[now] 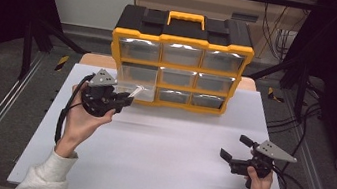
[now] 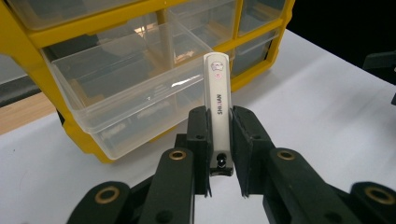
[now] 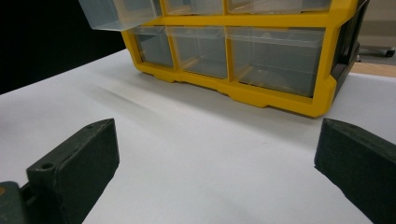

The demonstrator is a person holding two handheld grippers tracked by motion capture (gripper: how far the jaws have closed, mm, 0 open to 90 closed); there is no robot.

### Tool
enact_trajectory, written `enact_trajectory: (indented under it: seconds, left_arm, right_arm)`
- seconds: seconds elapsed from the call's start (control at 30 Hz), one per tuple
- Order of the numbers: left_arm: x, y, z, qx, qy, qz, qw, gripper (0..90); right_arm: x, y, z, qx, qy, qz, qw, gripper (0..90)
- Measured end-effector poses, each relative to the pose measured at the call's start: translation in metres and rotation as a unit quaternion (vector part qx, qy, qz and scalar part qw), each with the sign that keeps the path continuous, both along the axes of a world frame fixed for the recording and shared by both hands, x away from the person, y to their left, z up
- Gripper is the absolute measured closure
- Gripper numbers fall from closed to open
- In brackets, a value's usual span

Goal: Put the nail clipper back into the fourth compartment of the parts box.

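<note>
White slim nail clipper (image 2: 218, 100), lettered lengthwise, stands clamped in left gripper (image 2: 219, 154).

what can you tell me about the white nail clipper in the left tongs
The nail clipper is slim and white, glossy like plastic, with dark lettering along its top and a small printed picture near the far end. A metal pin shows at its near end. The left tongs clamp its near half from both sides. It points at the drawer pulled out of the organizer.
</note>
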State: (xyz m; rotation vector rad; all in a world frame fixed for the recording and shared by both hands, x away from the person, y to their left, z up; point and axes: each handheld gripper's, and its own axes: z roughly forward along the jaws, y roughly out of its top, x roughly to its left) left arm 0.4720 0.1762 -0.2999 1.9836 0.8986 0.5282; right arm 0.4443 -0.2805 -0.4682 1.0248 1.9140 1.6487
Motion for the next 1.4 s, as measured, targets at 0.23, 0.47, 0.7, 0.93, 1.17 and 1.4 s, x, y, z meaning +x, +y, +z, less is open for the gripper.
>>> enact_trajectory:
  seconds: [0.23,0.47,0.7,0.93,1.17,1.4]
  left_arm:
    - [0.005,-0.001,0.005,0.003,0.000,0.002,1.0000,77.0]
    - [0.009,-0.001,0.011,0.001,-0.003,0.006,1.0000,77.0]
    - [0.015,-0.002,0.020,0.003,-0.009,0.008,0.9999,77.0]
    - [0.020,-0.004,0.024,0.004,-0.009,0.010,0.9999,77.0]
    - [0.028,-0.005,0.027,0.006,-0.006,0.012,0.9999,77.0]
    - [0.035,-0.005,0.029,0.013,-0.005,0.015,0.9998,77.0]
  right_arm:
    - [0.000,0.000,0.000,0.000,0.000,0.000,1.0000,0.3]
    - [0.000,0.000,0.000,-0.002,-0.002,0.000,1.0000,0.3]
    - [0.001,0.000,0.000,-0.002,-0.002,0.000,1.0000,0.3]
    - [0.000,0.000,0.000,-0.001,0.001,0.000,1.0000,0.3]
    - [0.000,0.000,0.000,0.000,0.000,0.000,1.0000,0.3]
    - [0.000,0.000,0.000,-0.001,0.001,0.000,1.0000,0.3]
